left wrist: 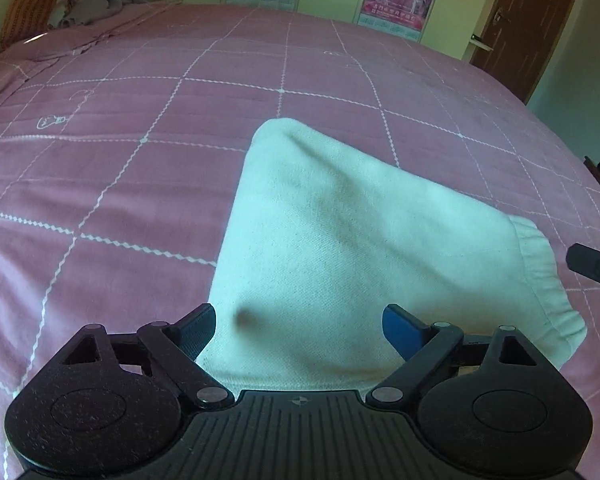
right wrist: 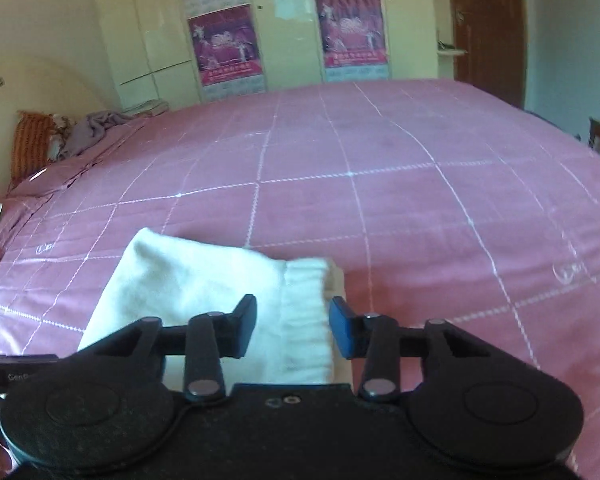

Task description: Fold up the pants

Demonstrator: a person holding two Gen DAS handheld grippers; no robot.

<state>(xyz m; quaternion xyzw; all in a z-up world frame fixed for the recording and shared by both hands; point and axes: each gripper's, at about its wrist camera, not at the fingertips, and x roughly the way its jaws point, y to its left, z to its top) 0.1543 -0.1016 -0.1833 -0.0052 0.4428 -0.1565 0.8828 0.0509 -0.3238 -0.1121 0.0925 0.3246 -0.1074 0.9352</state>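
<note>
Both the left gripper and right gripper hover spread-fingered over the folded white pants on the pink bedspread.

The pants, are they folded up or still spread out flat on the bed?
Folded. The pants form one compact white bundle on the bed, elastic band at its right edge, no legs trailing out.

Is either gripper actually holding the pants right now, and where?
Neither. The left gripper and right gripper are both open over the folded white pants, near its edge; nothing is pinched.
</note>
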